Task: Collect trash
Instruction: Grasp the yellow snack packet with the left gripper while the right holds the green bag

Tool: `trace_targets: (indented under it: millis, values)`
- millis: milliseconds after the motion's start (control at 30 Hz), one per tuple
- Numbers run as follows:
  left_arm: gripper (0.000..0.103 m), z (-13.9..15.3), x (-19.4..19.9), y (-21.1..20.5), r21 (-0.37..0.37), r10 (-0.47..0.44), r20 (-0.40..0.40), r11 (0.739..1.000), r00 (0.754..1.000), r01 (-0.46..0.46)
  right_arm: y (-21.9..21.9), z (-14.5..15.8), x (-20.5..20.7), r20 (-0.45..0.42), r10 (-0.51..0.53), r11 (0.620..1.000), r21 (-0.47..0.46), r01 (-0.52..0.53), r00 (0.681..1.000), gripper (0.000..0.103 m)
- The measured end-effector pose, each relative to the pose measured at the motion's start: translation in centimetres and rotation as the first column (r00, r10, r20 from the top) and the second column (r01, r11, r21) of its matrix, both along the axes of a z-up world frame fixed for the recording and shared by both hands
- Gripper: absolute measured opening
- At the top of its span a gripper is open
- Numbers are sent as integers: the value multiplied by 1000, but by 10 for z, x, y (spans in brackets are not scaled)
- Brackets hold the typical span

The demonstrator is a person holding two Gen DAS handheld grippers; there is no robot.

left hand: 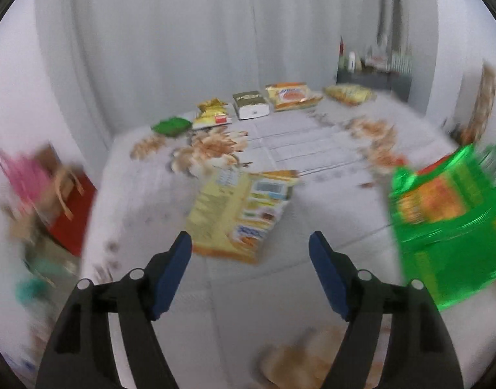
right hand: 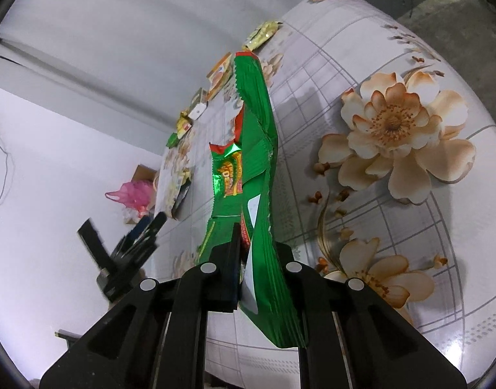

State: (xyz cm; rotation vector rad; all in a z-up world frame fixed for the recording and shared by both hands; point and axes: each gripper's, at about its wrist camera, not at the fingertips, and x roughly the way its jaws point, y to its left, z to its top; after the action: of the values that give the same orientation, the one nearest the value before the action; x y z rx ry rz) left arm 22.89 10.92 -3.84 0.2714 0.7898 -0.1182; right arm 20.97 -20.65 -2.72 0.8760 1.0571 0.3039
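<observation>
With the right tongs [right hand: 248, 278] clamping only the green wrapper's [right hand: 257, 175] thin edge, it is risking slipping free, while the left tongs [left hand: 251, 243] are gaping empty before the yellow packet [left hand: 241, 210].

White curtain [left hand: 183, 48], pale walls [right hand: 53, 162], floral tablecloth [right hand: 393, 123], possibly a dark shelf [left hand: 374, 81]

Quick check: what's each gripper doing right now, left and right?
Left gripper: open, holding nothing.
Right gripper: shut on the green wrapper.
</observation>
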Motion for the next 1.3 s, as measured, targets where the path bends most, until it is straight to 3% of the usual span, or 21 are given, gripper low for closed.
trace_targets:
  millis: [100, 167, 333, 400, 633, 733, 800, 867, 933, 967, 1033, 1133, 1300]
  values:
    - [73, -21, 19, -6, 129, -11, -37, 991, 999, 16, 0, -3, -1, -11, -2, 1000, -2, 2, 1000, 9]
    - [67, -28, 24, -5, 143, -11, -33, 990, 999, 16, 0, -4, 0, -17, -2, 1000, -5, 2, 1000, 9]
    - [25, -29, 35, 9, 49, 24, -78, 999, 997, -20, -10, -5, -8, -15, -11, 1000, 8, 12, 1000, 9]
    - [0, -31, 39, 9, 31, 28, -97, 999, 995, -25, -11, -6, -9, -14, -17, 1000, 19, 17, 1000, 9]
    - [0, -16, 25, 8, -20, 24, -48, 999, 999, -25, -24, -11, -16, -17, -40, 996, 83, 41, 999, 6]
    - [0, -8, 22, 3, -74, -3, -43, 997, 999, 0, -28, -10, -19, -12, -49, 995, 88, 50, 999, 6]
    - [0, 0, 24, 2, -164, -22, -62, 986, 998, 12, -30, -9, -22, -7, -52, 995, 90, 53, 999, 6]
    - [6, 5, 35, 5, -294, -38, -112, 956, 993, 3, -32, -8, -24, -6, -58, 994, 89, 59, 998, 6]
    - [32, 12, 46, 5, -387, -28, -133, 922, 991, -26, -35, -9, -28, -4, -63, 994, 93, 63, 998, 6]
    - [35, 17, 50, 1, -388, -20, -103, 921, 994, -21, -36, -9, -30, -3, -64, 994, 93, 64, 998, 6]
    - [49, 25, 58, -18, -322, -43, -50, 946, 998, 25, -38, -10, -32, -4, -64, 993, 97, 64, 998, 6]
    - [63, 26, 70, -57, -212, -161, -20, 965, 987, 154, -39, -11, -32, -5, -65, 992, 104, 66, 998, 6]
    - [68, 0, 99, -110, -37, -290, -43, 957, 956, 289, -44, -14, -34, -9, -66, 990, 120, 67, 998, 6]
